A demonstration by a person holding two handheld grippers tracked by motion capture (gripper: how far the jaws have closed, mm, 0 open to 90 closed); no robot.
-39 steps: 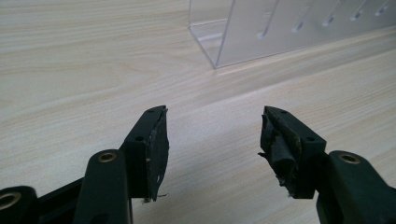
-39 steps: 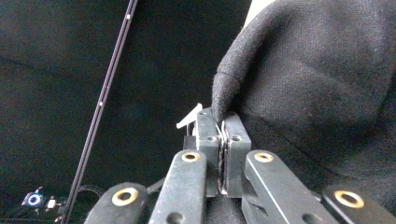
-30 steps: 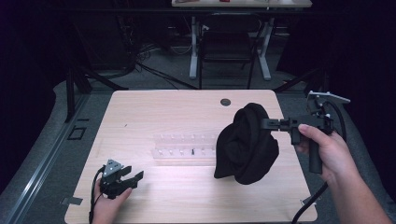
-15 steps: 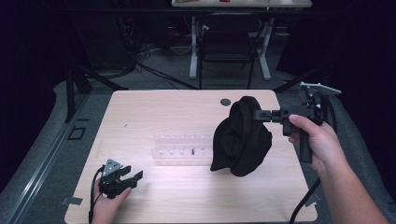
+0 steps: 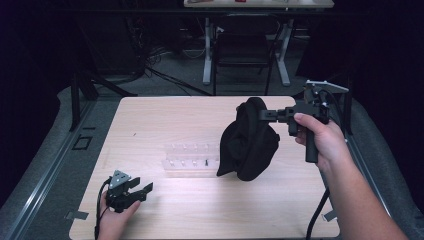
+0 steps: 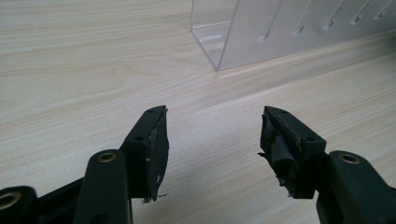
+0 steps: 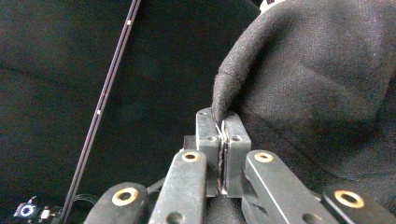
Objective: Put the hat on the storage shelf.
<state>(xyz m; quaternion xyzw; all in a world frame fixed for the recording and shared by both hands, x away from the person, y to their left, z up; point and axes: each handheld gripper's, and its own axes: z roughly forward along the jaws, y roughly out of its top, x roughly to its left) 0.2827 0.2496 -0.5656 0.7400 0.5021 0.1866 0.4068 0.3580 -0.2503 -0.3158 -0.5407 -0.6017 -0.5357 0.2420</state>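
A black cloth cap (image 5: 250, 142) hangs in the air over the right half of the wooden table (image 5: 165, 120), its lower edge near the tabletop. My right gripper (image 5: 265, 114) is level, pointing left, and is shut on the cap's upper edge. In the right gripper view the jaws pinch a fold of the cap (image 7: 299, 84) at my right gripper (image 7: 223, 122). My left gripper (image 5: 142, 190) rests at the table's front left, held by a hand. Seen in the left gripper view, my left gripper (image 6: 212, 140) is open over bare wood.
A clear acrylic rack (image 5: 192, 159) with small pegs lies at the table's middle, just left of the cap; its corner (image 6: 219, 42) appears ahead of the left jaws. A small dark disc sits near the table's far edge. Chair and desk legs (image 5: 245, 50) stand beyond the table.
The right hand has carried the cap up and toward the far side of the table. The left gripper has stayed put.
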